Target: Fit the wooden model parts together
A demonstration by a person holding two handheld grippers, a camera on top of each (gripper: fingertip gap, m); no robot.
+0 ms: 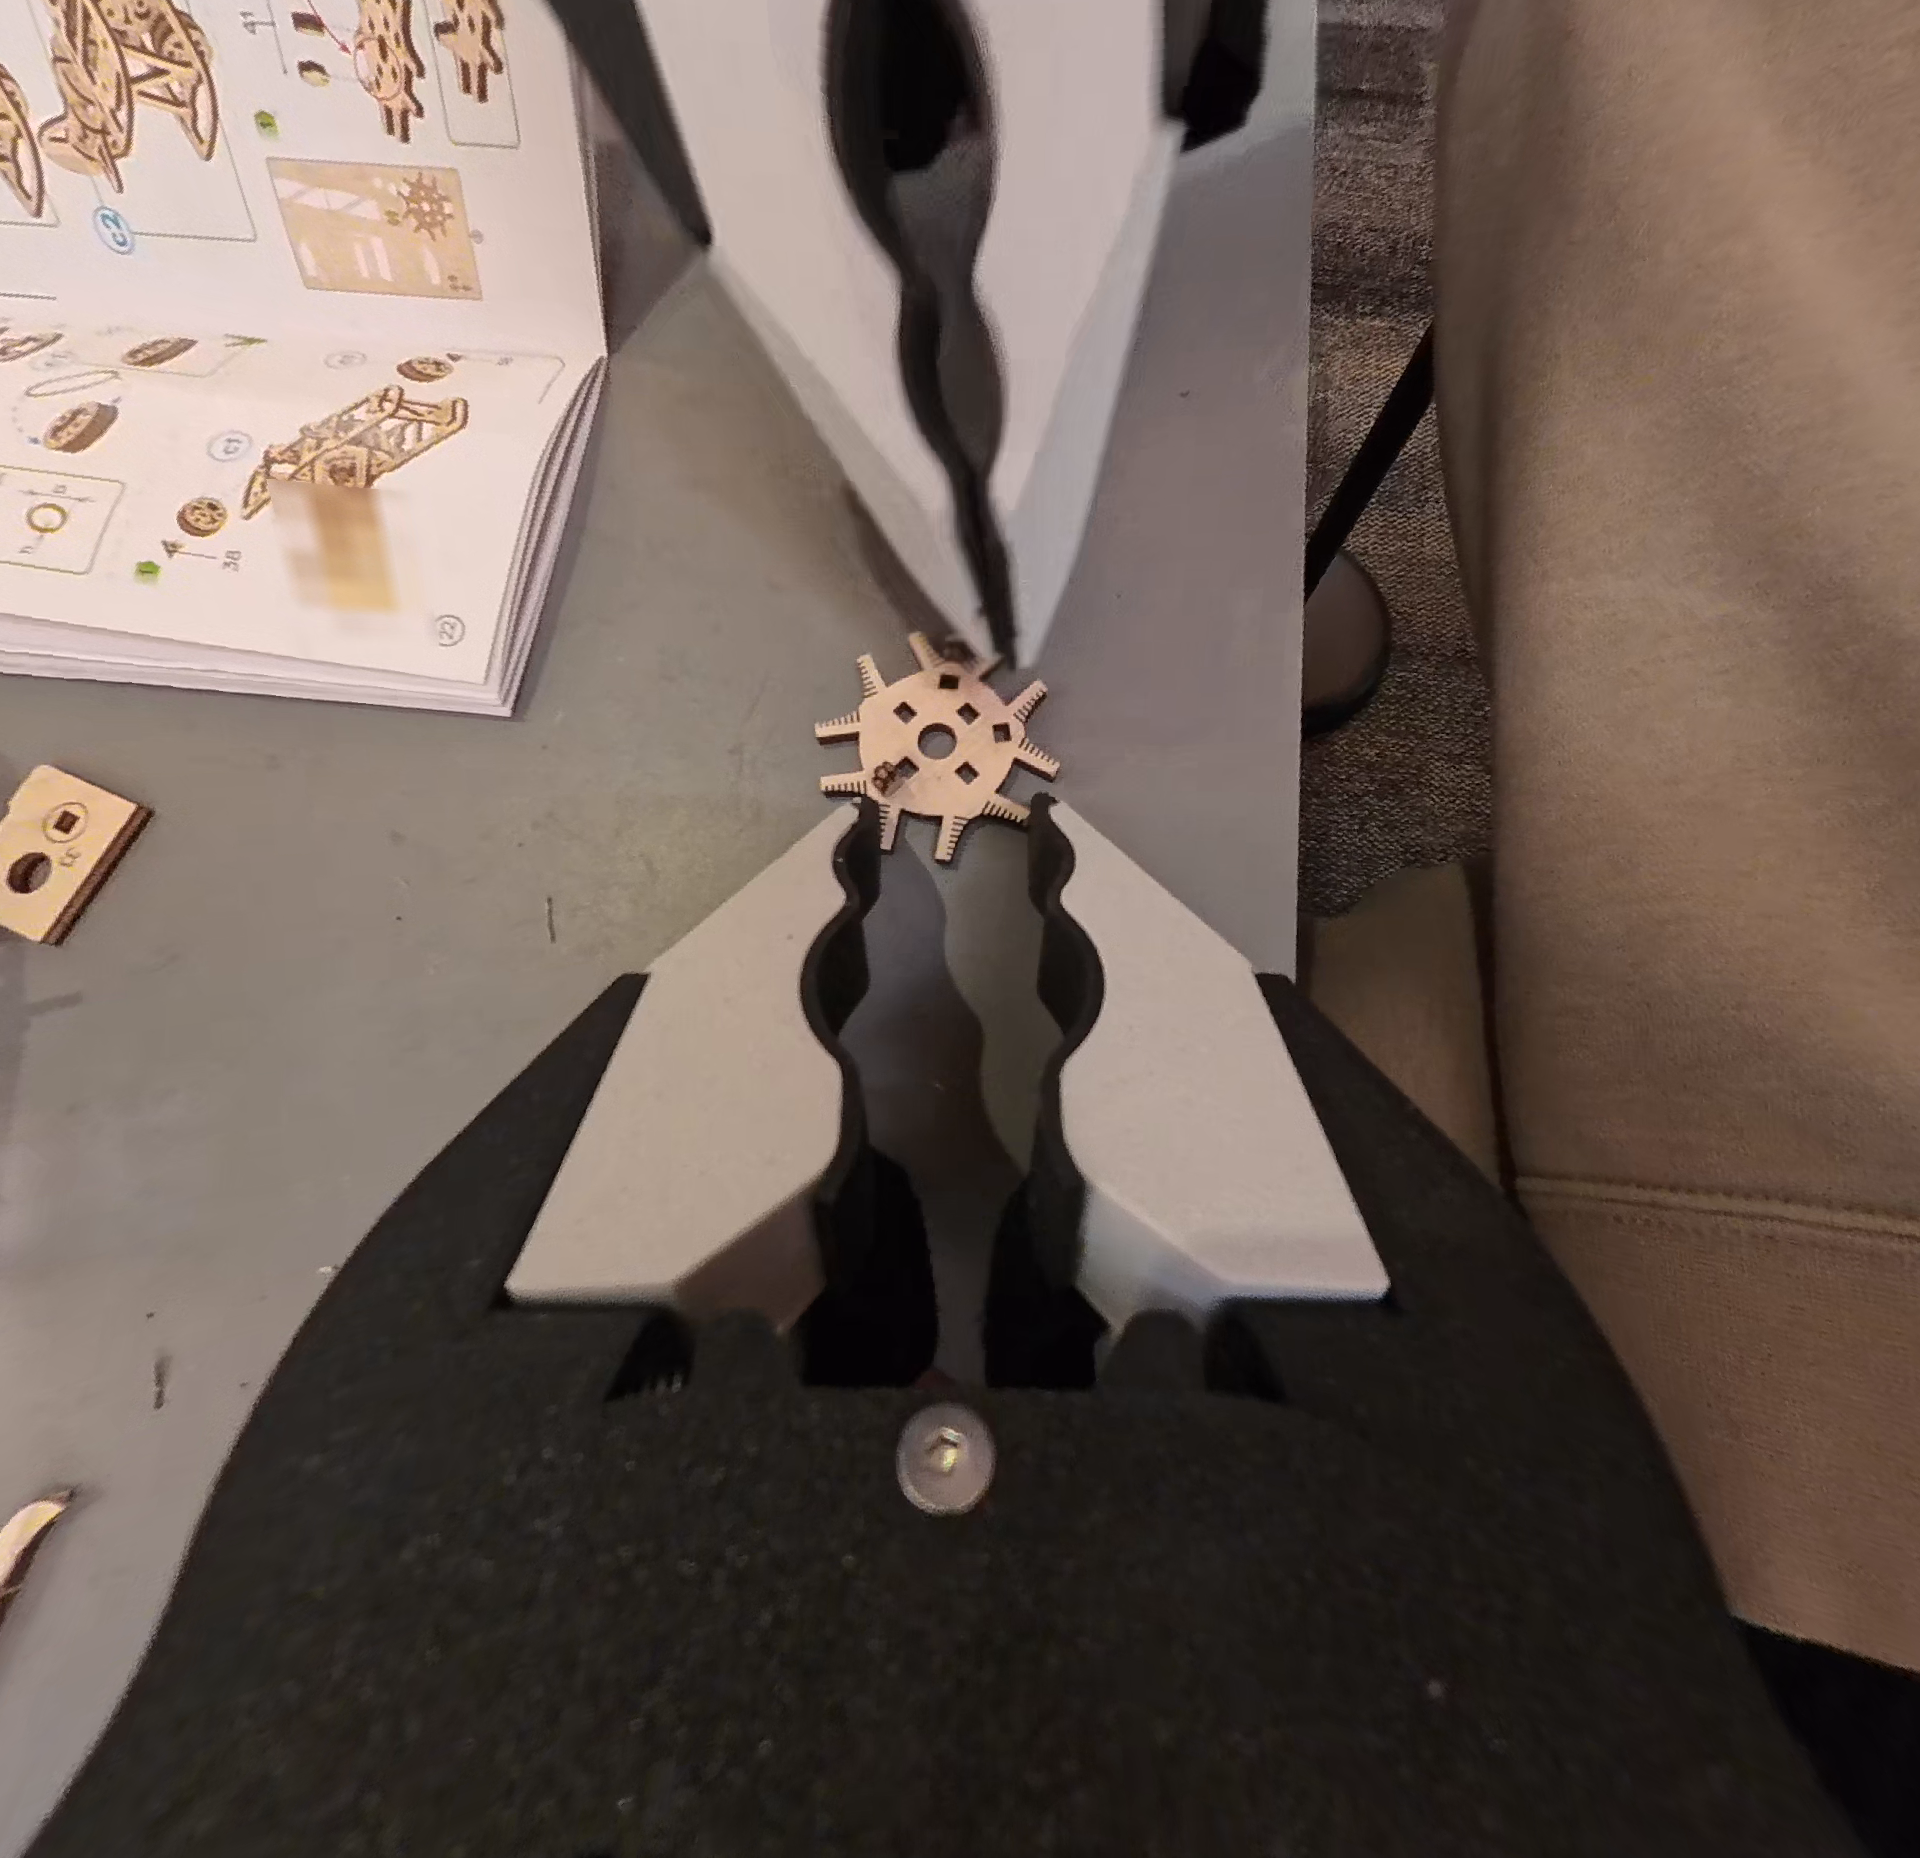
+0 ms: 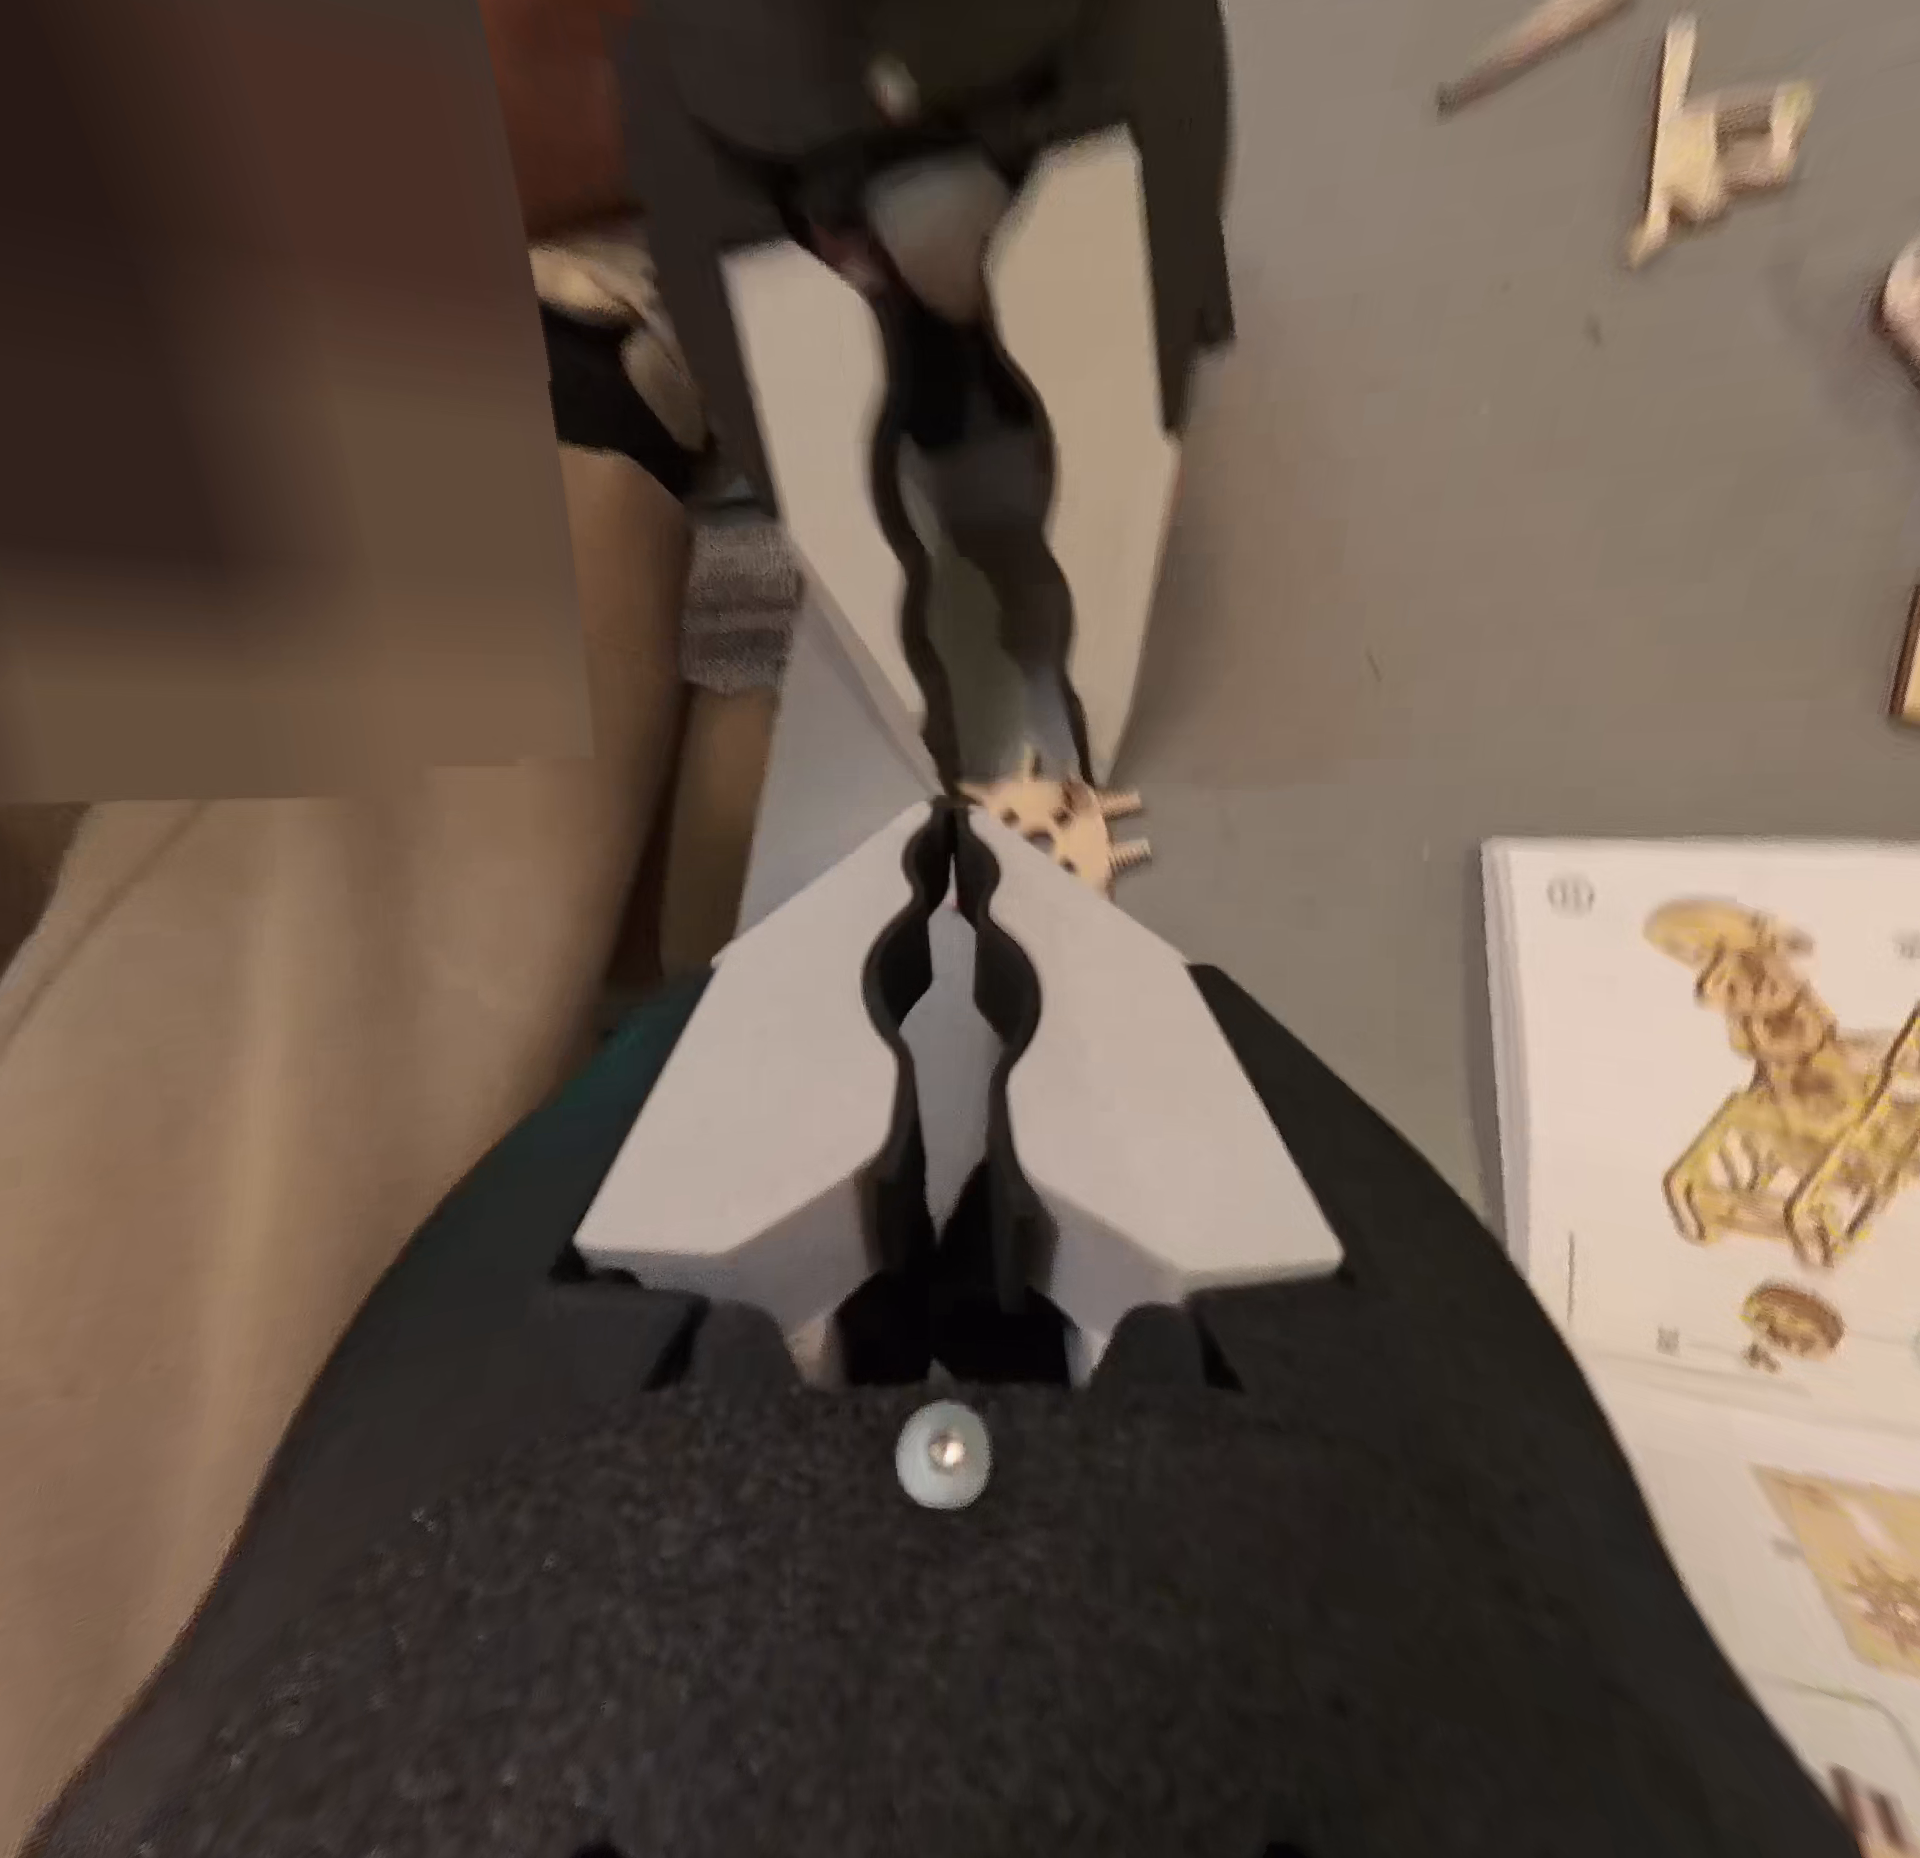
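Left wrist view: wooden cog wheel (image 1: 937, 752) on the grey counter (image 1: 644, 873), its near teeth between the parted tips of the left tongs (image 1: 951, 821). Right tongs (image 1: 997, 645) reach in opposite, clenched on something tiny, too small to identify. Instruction booklet (image 1: 312, 406) cut off at left; right wrist view blurred.

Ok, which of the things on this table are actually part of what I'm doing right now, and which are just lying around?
In use: spoked wooden wheel; left gripper at its lower spokes; right gripper at its top edge; open instruction booklet, likely for reference.

Lying about: small wooden plate with holes; loose wooden pieces farther off.
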